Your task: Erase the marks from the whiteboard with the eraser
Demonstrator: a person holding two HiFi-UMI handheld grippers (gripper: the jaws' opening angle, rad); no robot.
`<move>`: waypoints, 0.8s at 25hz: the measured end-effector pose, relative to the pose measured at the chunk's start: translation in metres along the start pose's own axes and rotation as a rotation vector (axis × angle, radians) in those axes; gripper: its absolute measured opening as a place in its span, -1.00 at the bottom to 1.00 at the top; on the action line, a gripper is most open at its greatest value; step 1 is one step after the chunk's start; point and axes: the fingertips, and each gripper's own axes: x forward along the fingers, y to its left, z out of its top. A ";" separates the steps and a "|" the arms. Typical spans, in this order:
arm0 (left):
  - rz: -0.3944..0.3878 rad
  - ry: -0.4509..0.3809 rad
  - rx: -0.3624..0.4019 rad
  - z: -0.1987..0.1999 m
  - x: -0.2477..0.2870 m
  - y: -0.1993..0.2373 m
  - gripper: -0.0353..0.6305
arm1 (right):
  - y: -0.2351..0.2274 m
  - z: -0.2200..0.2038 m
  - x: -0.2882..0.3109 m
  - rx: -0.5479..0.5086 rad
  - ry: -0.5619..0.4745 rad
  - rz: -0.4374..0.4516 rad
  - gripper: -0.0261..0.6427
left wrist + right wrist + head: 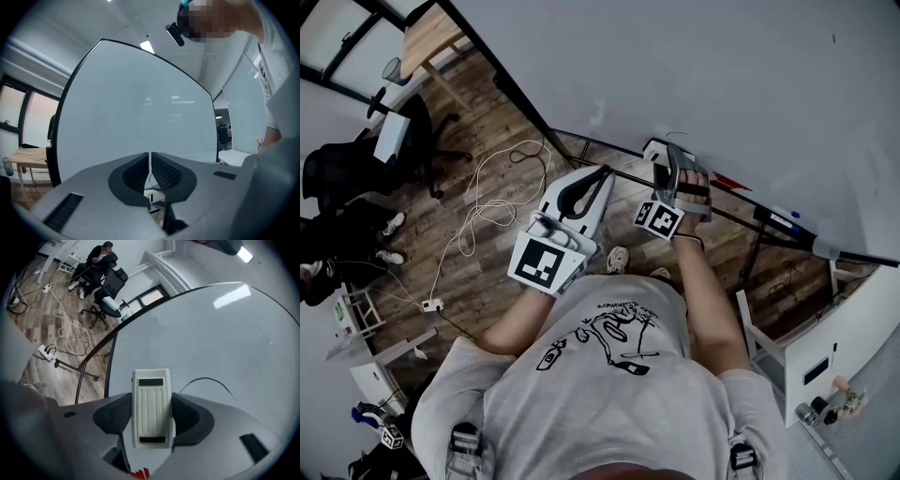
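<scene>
White ribbed plastic eraser (150, 399) sits pinched by its long sides in my right gripper (152, 416). I'd judge it light and rigid, so this mid-body hold suits it, while my left gripper (150, 164) is pressed together on nothing. Just beyond the eraser, a thin black curved mark (206, 379) crosses the big white whiteboard (211, 343).

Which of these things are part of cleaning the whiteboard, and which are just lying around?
For the job:
whiteboard
black mark on it
eraser
right gripper, shut on the eraser

Just lying about:
left gripper, jaws together, empty
cable on the floor
power strip
chair
table
</scene>
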 end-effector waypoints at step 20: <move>-0.004 -0.024 -0.012 0.004 -0.006 -0.005 -0.80 | -0.143 0.020 -0.055 0.105 -0.020 -0.298 -0.15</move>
